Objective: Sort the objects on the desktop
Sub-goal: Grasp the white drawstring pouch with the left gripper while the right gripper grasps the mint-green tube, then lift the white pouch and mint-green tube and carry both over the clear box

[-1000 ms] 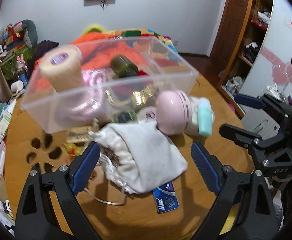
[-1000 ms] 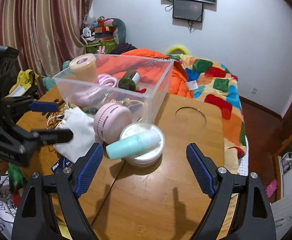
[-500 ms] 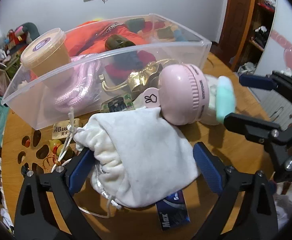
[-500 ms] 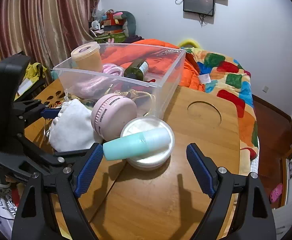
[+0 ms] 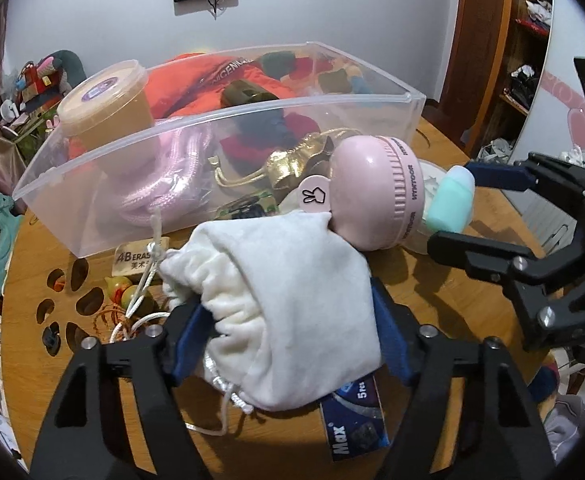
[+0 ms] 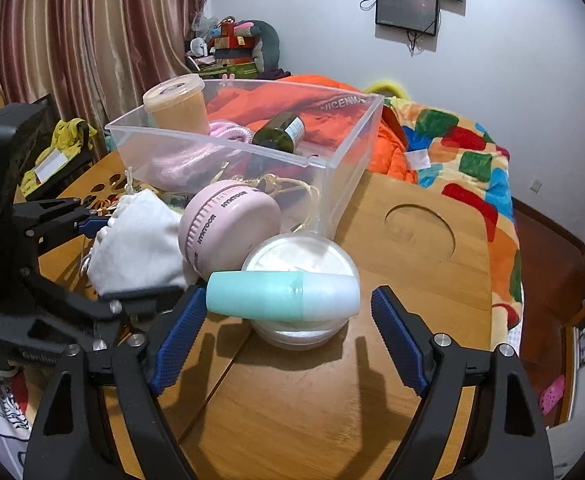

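The left gripper (image 5: 288, 340) has its blue pads pressed against both sides of the white drawstring pouch (image 5: 284, 304), which it grips on the wooden table (image 6: 332, 420); the pouch bulges between the fingers and its cord trails off to the left; a blue "Max" packet (image 5: 354, 428) pokes out from under its near edge. Just far of the pouch and touching it lies a pink round device (image 5: 376, 196) on its side; right of that a mint-green bottle (image 6: 280, 296) lies across a shallow white lidded jar (image 6: 300, 258). The right gripper (image 6: 284, 332) stands spread wide, holding nothing, its left pad just beside the green end of the bottle and its right pad apart from the pale end. On the far side of the table sits a clear plastic bin (image 6: 340, 160); inside are a lidded tan cup (image 6: 176, 104), a coil of pink rope (image 5: 164, 184), a dark green bottle (image 6: 280, 132) and a gold pouch (image 5: 292, 160). Near the bin's left corner lie an eraser (image 5: 140, 258) and small green beads (image 5: 126, 290).
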Demonstrator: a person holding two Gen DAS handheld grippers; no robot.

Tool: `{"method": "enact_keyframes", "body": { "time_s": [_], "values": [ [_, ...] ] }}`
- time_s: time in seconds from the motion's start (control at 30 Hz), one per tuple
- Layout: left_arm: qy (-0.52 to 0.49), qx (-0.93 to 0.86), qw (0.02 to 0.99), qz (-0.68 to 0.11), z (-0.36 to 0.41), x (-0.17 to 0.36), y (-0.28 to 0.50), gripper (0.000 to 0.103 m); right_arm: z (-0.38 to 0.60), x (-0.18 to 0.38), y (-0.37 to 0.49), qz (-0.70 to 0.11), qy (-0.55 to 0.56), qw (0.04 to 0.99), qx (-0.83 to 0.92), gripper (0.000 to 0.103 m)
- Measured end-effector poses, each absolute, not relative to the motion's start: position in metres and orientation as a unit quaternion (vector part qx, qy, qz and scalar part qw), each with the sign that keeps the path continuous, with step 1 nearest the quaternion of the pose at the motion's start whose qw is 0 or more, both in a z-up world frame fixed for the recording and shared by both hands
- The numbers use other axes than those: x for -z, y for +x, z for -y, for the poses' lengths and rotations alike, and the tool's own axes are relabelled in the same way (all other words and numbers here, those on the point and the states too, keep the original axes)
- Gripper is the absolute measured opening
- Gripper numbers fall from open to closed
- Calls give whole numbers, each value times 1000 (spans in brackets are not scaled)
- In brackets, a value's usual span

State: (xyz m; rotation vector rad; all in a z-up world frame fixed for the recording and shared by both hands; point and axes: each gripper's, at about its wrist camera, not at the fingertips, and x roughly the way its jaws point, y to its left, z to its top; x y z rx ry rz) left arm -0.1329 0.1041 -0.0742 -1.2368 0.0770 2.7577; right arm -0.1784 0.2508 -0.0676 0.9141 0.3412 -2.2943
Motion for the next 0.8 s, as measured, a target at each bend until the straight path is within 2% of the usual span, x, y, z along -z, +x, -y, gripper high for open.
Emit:
{"method": "enact_keyframes", "body": {
  "time_s": [0.07,0.23,0.43,0.5,0.8],
  "values": [
    [-404,-912,60,-26,-102,74,-130,69,-252,68,-180,-123,352,319,871,71],
    [-401,-914,62,-14,-99,74,-128,60,-255,68,-180,-120,352,313,874,71],
    [-399,-914,66,11,-91,70,-127,55,-258,57,-176,-119,341,310,879,71],
    [-396,-916,68,15,-90,68,-125,47,-258,53,-175,-116,338,310,881,71],
    [-388,-917,72,51,-73,59,-120,43,-251,43,-171,-122,331,314,882,71]
  ]
}}
